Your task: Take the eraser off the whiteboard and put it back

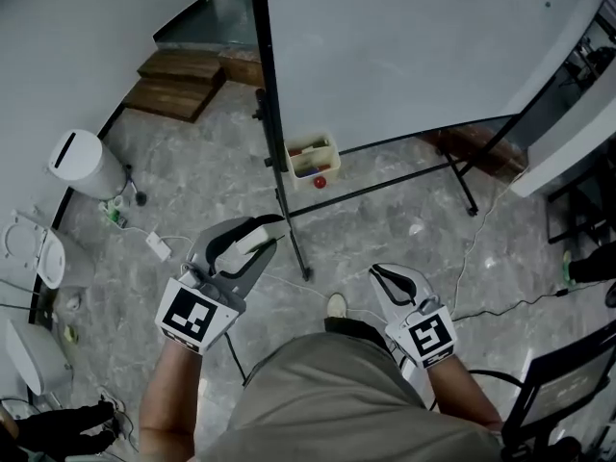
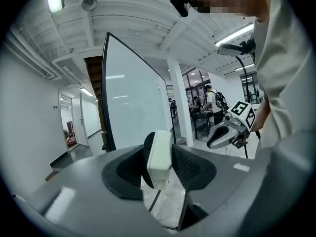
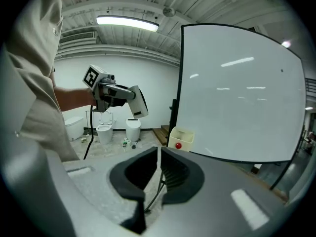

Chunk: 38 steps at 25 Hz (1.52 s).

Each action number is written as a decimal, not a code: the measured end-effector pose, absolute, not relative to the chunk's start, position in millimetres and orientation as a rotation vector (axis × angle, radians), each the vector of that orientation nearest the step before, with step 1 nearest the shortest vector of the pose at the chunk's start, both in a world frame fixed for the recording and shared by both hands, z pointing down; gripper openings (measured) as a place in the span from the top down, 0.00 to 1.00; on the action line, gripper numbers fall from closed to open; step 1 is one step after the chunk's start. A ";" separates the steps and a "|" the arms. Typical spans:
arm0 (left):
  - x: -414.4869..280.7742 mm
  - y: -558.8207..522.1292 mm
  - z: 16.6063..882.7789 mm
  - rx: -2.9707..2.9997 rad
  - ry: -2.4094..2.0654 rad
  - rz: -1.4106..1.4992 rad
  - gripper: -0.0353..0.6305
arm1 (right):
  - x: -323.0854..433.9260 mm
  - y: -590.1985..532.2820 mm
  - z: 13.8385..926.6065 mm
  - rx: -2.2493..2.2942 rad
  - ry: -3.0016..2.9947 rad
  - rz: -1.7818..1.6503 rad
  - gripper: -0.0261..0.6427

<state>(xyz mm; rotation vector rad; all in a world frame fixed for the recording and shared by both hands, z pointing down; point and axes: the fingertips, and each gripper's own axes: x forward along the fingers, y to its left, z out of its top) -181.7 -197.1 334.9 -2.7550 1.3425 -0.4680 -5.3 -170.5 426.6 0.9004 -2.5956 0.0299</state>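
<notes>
While left gripper (image 2: 161,148) jaws clamp eraser (image 2: 159,159), long axis along jaws, pointing toward whiteboard (image 1: 404,56), right gripper (image 3: 159,154) jaws together, empty.

On my feed, left claw (image 1: 258,237) and right claw (image 1: 387,275) are pale grey, with black ribbed pads (image 3: 175,169) and one black-and-white marker cube (image 1: 192,316) each. The wearer's shirt (image 1: 337,402) is khaki.

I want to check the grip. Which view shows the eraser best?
Left gripper view: the eraser sits large and centred, clamped between the jaws. Head view shows a white sliver; right gripper view shows it small and far.
</notes>
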 end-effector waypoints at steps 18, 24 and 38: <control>-100.4 -382.9 414.6 -2.747 1.186 -0.722 0.69 | 117.1 -275.1 447.9 1.017 -2.532 0.084 0.94; -96.2 -410.1 444.5 -2.738 1.179 -0.836 0.69 | 129.8 -290.7 450.1 1.048 -2.522 0.137 0.94; -85.6 -433.2 494.6 -2.713 1.110 -1.038 0.69 | 141.3 -310.1 462.3 1.046 -2.513 0.166 0.94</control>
